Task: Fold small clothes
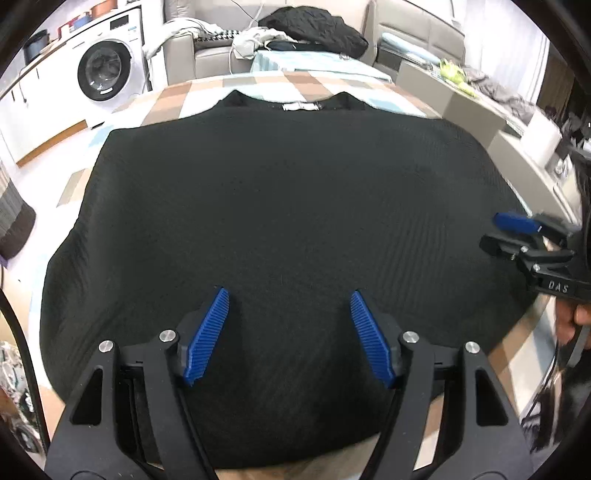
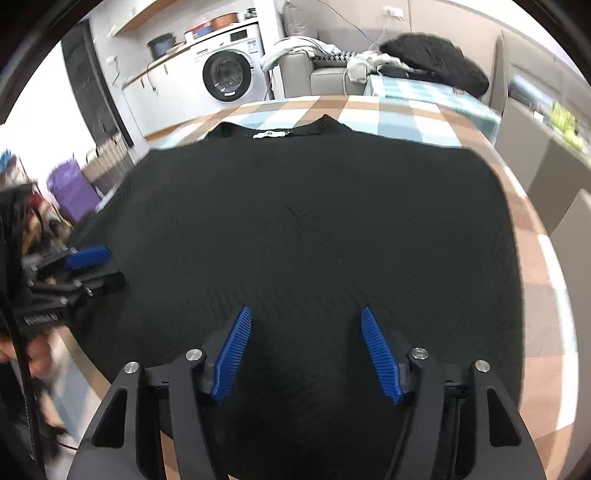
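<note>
A black ribbed knit top (image 1: 280, 206) lies flat on the checked tablecloth (image 1: 295, 83), neckline and white label (image 1: 300, 107) at the far side. It also shows in the right wrist view (image 2: 314, 229). My left gripper (image 1: 289, 299) is open and empty, just above the top's near hem. My right gripper (image 2: 306, 317) is open and empty above the near hem too, further right. The right gripper appears at the right edge of the left wrist view (image 1: 517, 236); the left gripper appears at the left edge of the right wrist view (image 2: 92, 266).
The checked table (image 2: 539, 258) ends close to the top's right side. Beyond the far edge stand a washing machine (image 1: 105, 70), a grey sofa (image 1: 207, 55) with piled clothes (image 1: 314, 27), and a side counter (image 1: 461, 99) at the right.
</note>
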Tool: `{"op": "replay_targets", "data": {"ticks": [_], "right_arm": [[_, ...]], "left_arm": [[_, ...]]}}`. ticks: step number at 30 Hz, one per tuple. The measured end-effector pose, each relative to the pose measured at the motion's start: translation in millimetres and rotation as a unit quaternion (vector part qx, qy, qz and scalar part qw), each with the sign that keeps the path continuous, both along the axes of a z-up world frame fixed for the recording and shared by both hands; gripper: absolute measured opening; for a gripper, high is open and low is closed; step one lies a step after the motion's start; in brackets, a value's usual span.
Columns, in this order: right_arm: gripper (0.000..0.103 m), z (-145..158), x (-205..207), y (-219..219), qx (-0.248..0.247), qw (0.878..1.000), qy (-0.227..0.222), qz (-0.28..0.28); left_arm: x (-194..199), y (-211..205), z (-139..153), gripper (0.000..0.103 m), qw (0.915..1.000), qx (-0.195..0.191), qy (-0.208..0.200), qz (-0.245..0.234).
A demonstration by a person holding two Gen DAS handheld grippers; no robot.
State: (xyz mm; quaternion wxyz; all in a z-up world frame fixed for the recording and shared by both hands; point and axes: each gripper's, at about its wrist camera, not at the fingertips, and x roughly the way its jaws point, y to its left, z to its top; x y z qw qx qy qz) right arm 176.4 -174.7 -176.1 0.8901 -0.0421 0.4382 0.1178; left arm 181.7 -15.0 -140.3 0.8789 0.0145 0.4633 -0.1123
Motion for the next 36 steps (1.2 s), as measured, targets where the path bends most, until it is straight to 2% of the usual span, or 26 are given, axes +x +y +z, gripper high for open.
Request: {"op": "replay_targets", "data": {"ticks": [2,4,6,7,11,12,14,16,18,21,25,27,29,30,34,36], "right_arm": [[0.063,-0.6,-11.3,-11.6,-0.024,1.0,-0.005,-0.02],[0.063,1.3,-23.5,-27.1,-0.006,0.999,-0.002,-0.042],[0.064,5.3,-32.9,-27.1,-0.013,0.999,-0.008,-0.039],[0.064,8.3,-36.3,-22.1,-0.017,0.999,-0.015,-0.034],[0.064,10.5,-31.7,13.7,0.016,0.999,-0.021,0.018],[0.064,8.1,-28.8,24.7,0.016,0.999,-0.022,0.033],[0.064,1.3,-22.1,38.6,0.009,0.999,-0.015,0.046],[0.064,-4.3,-20.4,40.3,0.001,0.999,-0.015,0.048],[0.064,-3.9,-25.0,31.8,-0.007,0.999,-0.012,0.046],[0.064,-2.9,-31.8,-2.3,-0.012,1.0,-0.004,0.005],[0.064,10.9,-50.9,-39.4,0.036,0.999,-0.008,-0.019],[0.064,17.9,-56.2,-54.6,0.045,0.998,-0.017,-0.05],[0.065,16.7,-55.6,-68.1,0.053,0.995,-0.015,-0.077],[0.065,13.0,-53.5,-71.3,0.05,0.995,-0.008,-0.086],[0.064,2.3,-50.5,-71.7,-0.003,0.996,0.009,-0.087],[0.064,7.6,-51.5,-79.4,0.004,0.996,0.007,-0.092]], "left_arm": [[-9.7,4.5,1.9,0.067,0.9999,-0.009,0.003,0.006],[-16.7,3.4,3.4,0.067,0.9998,-0.019,0.008,0.005],[-24.0,-6.9,7.1,0.067,0.9995,-0.024,0.005,-0.021],[-27.0,-14.5,8.9,0.067,0.999,-0.026,0.002,-0.036],[-25.9,-44.4,5.2,0.068,0.9977,-0.017,-0.001,-0.066],[-26.0,-50.0,3.3,0.071,0.9975,-0.008,-0.005,-0.069],[-27.3,-56.3,0.8,0.071,0.9971,0.011,-0.013,-0.075],[-30.9,-53.3,1.3,0.071,0.9969,0.01,-0.013,-0.077],[-30.5,-43.6,1.9,0.071,0.9976,0.007,-0.009,-0.068],[-27.8,-14.8,4.5,0.071,0.9995,-0.005,0.0,-0.031],[-27.9,36.5,20.4,0.071,0.9973,-0.027,-0.041,0.055],[-25.1,54.0,22.3,0.071,0.995,-0.037,-0.046,0.08],[-21.5,64.6,20.3,0.071,0.9943,-0.048,-0.04,0.087],[-21.4,64.9,18.9,0.071,0.9949,-0.041,-0.04,0.084],[-21.7,59.4,9.4,0.071,0.9964,0.022,-0.028,0.077],[-28.7,62.9,9.6,0.071,0.9968,0.01,-0.025,0.075]]}}
